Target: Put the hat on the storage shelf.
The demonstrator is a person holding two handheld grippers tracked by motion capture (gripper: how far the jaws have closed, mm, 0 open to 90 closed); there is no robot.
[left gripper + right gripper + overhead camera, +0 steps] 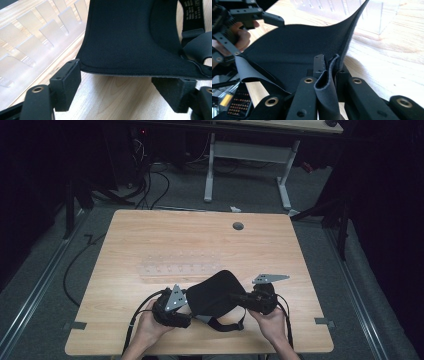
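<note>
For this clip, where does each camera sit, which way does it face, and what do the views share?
High view: above the person's side, looking forward and down at the table; forearms, left gripper, right gripper.
Left gripper view: rides that gripper, open fingers flanking the black fabric pad edge, clear plastic rack beside.
Right gripper view: rides that gripper, fingers pinching a fabric fold, other hand beyond.
All share pad and rack.

Both hands are bare, no sleeves at the wrists. The left gripper (186, 312) is black and blocky, a grey three-cornered plate on top dotted with small holes, a black cable looping off behind. The right gripper (235, 297) matches: black body, grey plate, trailing cable. Brass-ringed screw holes along its black jaws.
</note>
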